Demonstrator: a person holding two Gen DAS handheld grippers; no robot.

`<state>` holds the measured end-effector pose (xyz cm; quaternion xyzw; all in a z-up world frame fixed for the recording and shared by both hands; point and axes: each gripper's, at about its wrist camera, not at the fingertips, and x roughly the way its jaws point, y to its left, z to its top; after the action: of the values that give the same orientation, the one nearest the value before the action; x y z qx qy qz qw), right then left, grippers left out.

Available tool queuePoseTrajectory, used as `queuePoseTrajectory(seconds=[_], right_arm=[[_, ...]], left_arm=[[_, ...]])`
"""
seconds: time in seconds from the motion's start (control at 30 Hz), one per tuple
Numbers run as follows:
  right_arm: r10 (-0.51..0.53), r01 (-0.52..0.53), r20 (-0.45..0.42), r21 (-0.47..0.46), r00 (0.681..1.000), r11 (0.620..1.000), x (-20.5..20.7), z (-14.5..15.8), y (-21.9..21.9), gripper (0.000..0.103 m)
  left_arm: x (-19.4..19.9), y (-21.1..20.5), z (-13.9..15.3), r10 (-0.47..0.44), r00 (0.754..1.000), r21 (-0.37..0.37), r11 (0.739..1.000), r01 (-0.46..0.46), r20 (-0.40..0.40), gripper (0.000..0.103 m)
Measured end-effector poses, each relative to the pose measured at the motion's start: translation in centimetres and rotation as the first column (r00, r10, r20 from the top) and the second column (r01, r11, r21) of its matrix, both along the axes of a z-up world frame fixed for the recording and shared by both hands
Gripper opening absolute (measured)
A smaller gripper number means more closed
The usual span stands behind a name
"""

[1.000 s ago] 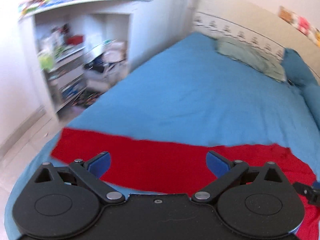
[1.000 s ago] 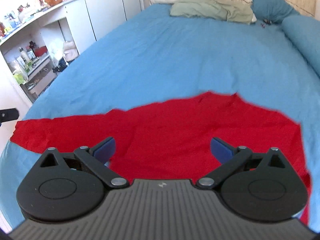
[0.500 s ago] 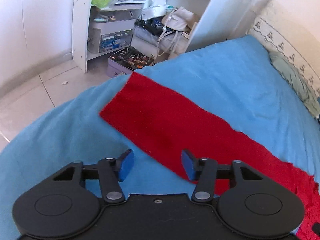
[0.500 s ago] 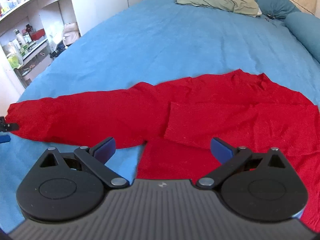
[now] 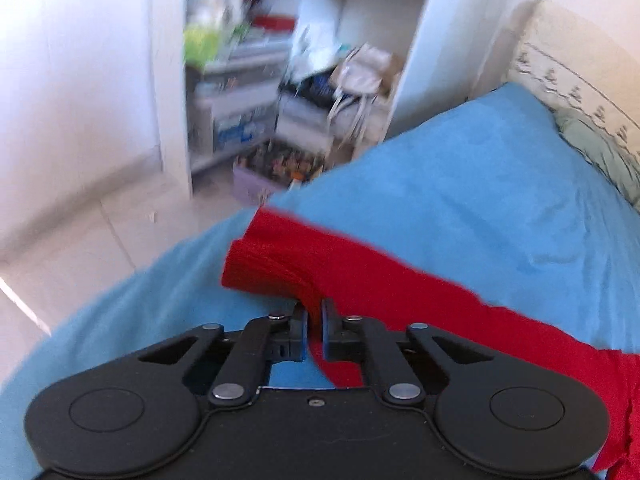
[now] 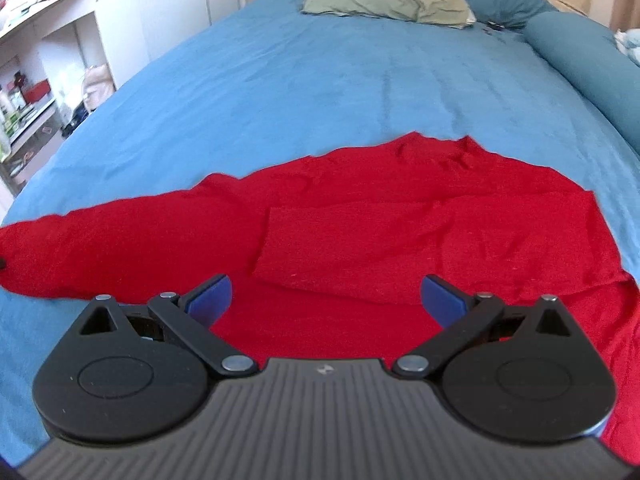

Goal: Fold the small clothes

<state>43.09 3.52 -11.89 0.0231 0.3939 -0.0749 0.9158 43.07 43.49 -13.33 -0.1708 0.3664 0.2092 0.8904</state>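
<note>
A red long-sleeved garment (image 6: 400,232) lies spread on the blue bed sheet (image 6: 320,88). Its right sleeve is folded across the body; its left sleeve (image 6: 100,248) stretches out to the left. In the left wrist view my left gripper (image 5: 315,320) is shut on the edge of that red sleeve (image 5: 304,264) near its cuff, which is bunched and slightly lifted. My right gripper (image 6: 326,296) is open and empty, hovering just above the garment's lower body.
White shelves (image 5: 280,80) crammed with bags and boxes stand beyond the bed's left edge, with tiled floor (image 5: 80,232) below. A green pillow (image 6: 384,0), blue bolster (image 6: 588,64) and headboard lie at the far end of the bed.
My left gripper has closed on the sleeve edge near the cuff and the cloth has bunched up. My right gripper has stayed open over the garment and moved slightly closer.
</note>
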Motion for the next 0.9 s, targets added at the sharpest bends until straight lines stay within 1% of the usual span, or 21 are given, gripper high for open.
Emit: queuePoseTrajectory(seconds=[0.1, 0.17, 0.2, 0.27, 0.33, 0.4, 0.47, 0.53, 0.57, 0.63, 0.67, 0.73, 0.8, 0.87, 0.9], right_arm=[[-0.021, 0.021, 0.02, -0.001, 1.0, 1.0, -0.5, 0.6, -1.4, 0.103], [-0.047, 0.047, 0.034, 0.006, 0.998, 0.999, -0.8, 1.2, -2.8, 0.103], [-0.062, 0.062, 0.04, 0.012, 0.997, 0.998, -1.1, 1.5, -3.6, 0.103], [-0.09, 0.089, 0.048, 0.025, 0.995, 0.996, -1.5, 2.1, -5.3, 0.103], [-0.112, 0.11, 0.063, 0.035, 0.992, 0.993, -2.1, 2.7, -7.1, 0.103], [-0.131, 0.128, 0.079, 0.039, 0.988, 0.991, -2.6, 3.3, -8.9, 0.103], [-0.15, 0.147, 0.096, 0.037, 0.984, 0.988, -3.3, 3.8, -11.1, 0.103], [-0.174, 0.17, 0.11, 0.04, 0.979, 0.985, -4.0, 4.1, -13.8, 0.103], [-0.186, 0.182, 0.113, 0.044, 0.976, 0.982, -4.2, 4.1, -15.1, 0.103], [-0.212, 0.207, 0.117, 0.051, 0.97, 0.977, -4.7, 4.0, -18.1, 0.103], [-0.223, 0.218, 0.121, 0.049, 0.967, 0.975, -4.9, 3.8, -19.3, 0.103], [-0.236, 0.233, 0.124, 0.044, 0.964, 0.972, -5.3, 3.3, -22.2, 0.103], [-0.247, 0.244, 0.111, 0.043, 0.963, 0.969, -5.7, 2.5, -24.7, 0.103], [-0.254, 0.251, 0.088, 0.051, 0.963, 0.967, -5.8, 1.4, -27.0, 0.103], [-0.253, 0.249, 0.077, 0.058, 0.964, 0.967, -5.9, 0.9, -28.0, 0.103]], left_arm=[[0.1, -3.0, 3.4, -0.088, 0.994, 0.068, 0.994, 0.083, 0.072, 0.006], [0.3, -5.8, 5.8, -0.166, 0.979, 0.108, 0.982, 0.153, 0.119, 0.005], [0.7, -7.6, 7.1, -0.214, 0.967, 0.132, 0.972, 0.196, 0.139, 0.005], [1.2, -11.6, 9.4, -0.318, 0.931, 0.181, 0.941, 0.287, 0.176, 0.005], [1.7, -15.6, 10.9, -0.402, 0.892, 0.205, 0.909, 0.362, 0.206, 0.005], [2.2, -20.3, 12.1, -0.483, 0.843, 0.204, 0.873, 0.443, 0.235, 0.005], [2.7, -25.2, 12.7, -0.552, 0.792, 0.184, 0.834, 0.521, 0.259, 0.005], [3.3, -29.8, 12.4, -0.61, 0.745, 0.16, 0.791, 0.59, 0.27, 0.005], [3.6, -32.7, 12.0, -0.644, 0.717, 0.155, 0.763, 0.628, 0.265, 0.005], [4.0, -37.5, 10.5, -0.687, 0.681, 0.149, 0.723, 0.674, 0.252, 0.005], [4.2, -39.6, 9.5, -0.707, 0.668, 0.131, 0.703, 0.699, 0.231, 0.005], [4.6, -43.3, 6.9, -0.733, 0.654, 0.095, 0.676, 0.731, 0.189, 0.005], [5.2, -46.4, 3.7, -0.763, 0.636, 0.049, 0.644, 0.763, 0.119, 0.005], [5.4, -48.2, 0.6, -0.781, 0.621, 0.013, 0.623, 0.782, 0.059, 0.005], [5.3, -49.1, -0.5, -0.789, 0.613, 0.011, 0.614, 0.789, 0.033, 0.005]])
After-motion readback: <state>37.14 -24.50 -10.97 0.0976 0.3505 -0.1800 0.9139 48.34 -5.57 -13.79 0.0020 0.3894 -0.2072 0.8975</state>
